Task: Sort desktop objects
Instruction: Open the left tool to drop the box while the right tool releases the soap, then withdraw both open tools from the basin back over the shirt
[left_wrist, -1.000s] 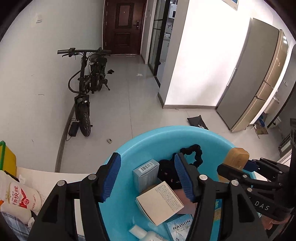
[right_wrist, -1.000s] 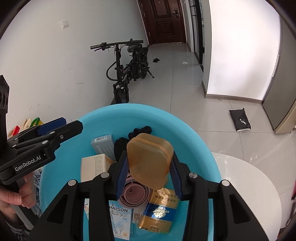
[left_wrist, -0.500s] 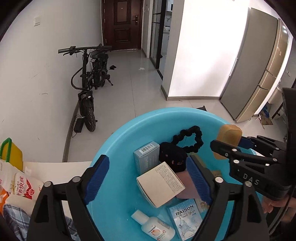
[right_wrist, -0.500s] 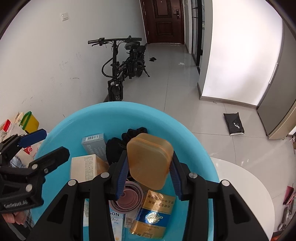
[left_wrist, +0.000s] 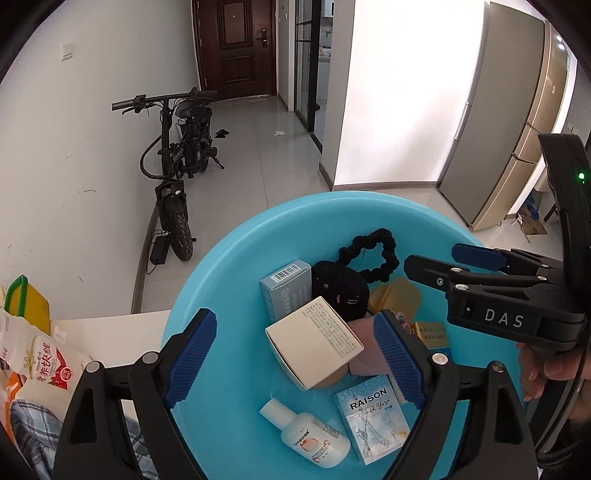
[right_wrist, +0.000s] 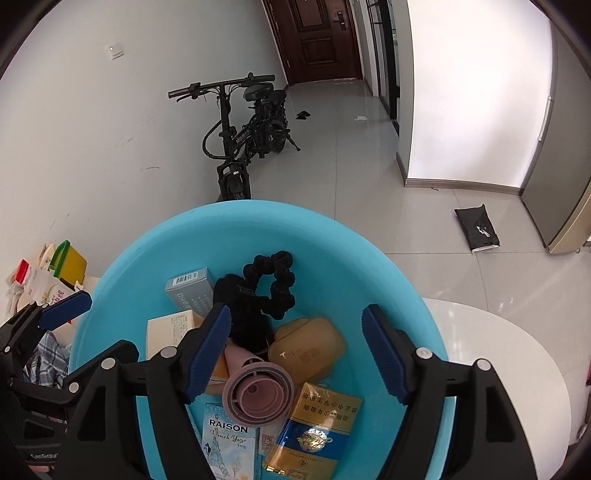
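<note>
black e-bike (left_wrist: 177, 158), brown door (left_wrist: 236, 44) — grey fridge (left_wrist: 491, 122)

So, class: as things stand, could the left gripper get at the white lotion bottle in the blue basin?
Probably yes. The left gripper is open above the blue basin, and the white lotion bottle lies uncovered just below it, nothing on top.

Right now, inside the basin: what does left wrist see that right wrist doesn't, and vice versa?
Only the left wrist view: the white lotion bottle near the front of the basin.
Only the right wrist view: the open mouth of the pink cup and the full gold-and-blue carton.
Both: blue basin, black scrunchie, amber soap case, barcode box, RAISON pack.
</note>
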